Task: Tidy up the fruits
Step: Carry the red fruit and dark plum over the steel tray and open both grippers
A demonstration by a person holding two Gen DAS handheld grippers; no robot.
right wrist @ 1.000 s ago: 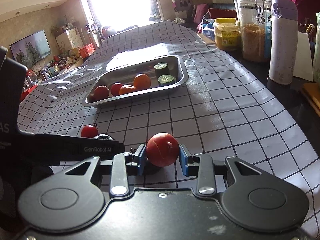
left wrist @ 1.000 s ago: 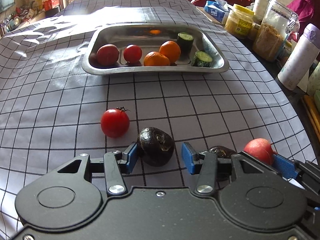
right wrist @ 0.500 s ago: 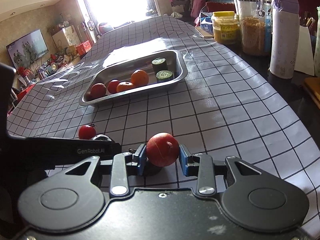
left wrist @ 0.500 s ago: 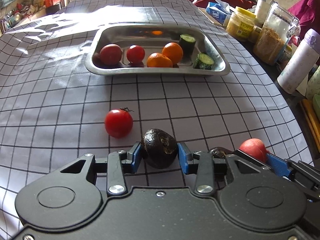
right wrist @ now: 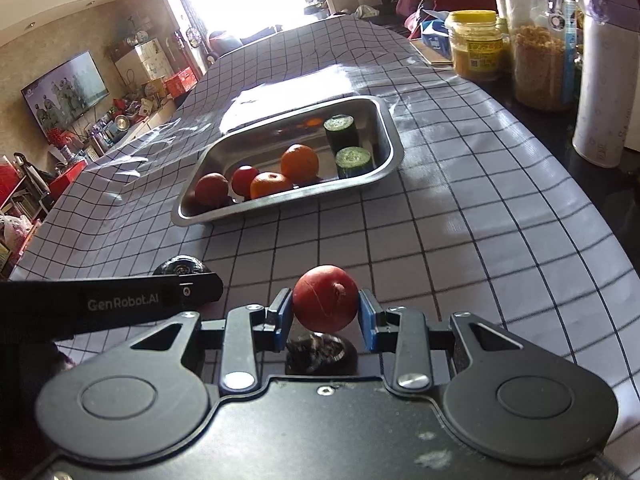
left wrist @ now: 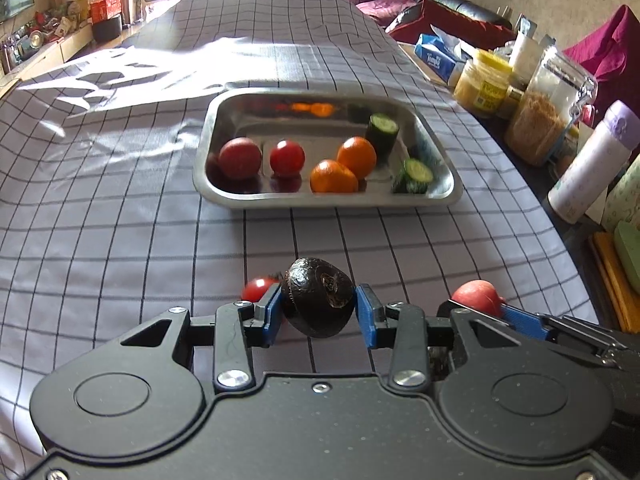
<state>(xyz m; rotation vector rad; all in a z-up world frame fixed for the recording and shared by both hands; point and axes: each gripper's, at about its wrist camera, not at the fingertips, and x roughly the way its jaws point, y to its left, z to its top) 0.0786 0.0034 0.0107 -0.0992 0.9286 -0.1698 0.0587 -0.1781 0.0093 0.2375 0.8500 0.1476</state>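
Note:
My left gripper (left wrist: 318,310) is shut on a dark round fruit (left wrist: 318,300) and holds it above the cloth. A red tomato (left wrist: 256,289) lies on the cloth behind its left finger. My right gripper (right wrist: 325,312) is shut on a red fruit (right wrist: 325,298), lifted off the cloth; that fruit also shows in the left wrist view (left wrist: 476,295). A second dark fruit (right wrist: 320,354) lies under the right gripper. The steel tray (left wrist: 320,200) ahead holds red fruits, two oranges and two cucumber pieces.
Jars (left wrist: 536,128), a yellow-lidded tub (left wrist: 482,84) and a white bottle (left wrist: 592,164) stand along the right table edge. The left gripper's arm (right wrist: 120,300) reaches in at the left of the right wrist view. Checked cloth covers the table.
The left gripper closed on the dark fruit and lifted it off the cloth. The right gripper rose with the red fruit, and both views moved nearer the tray.

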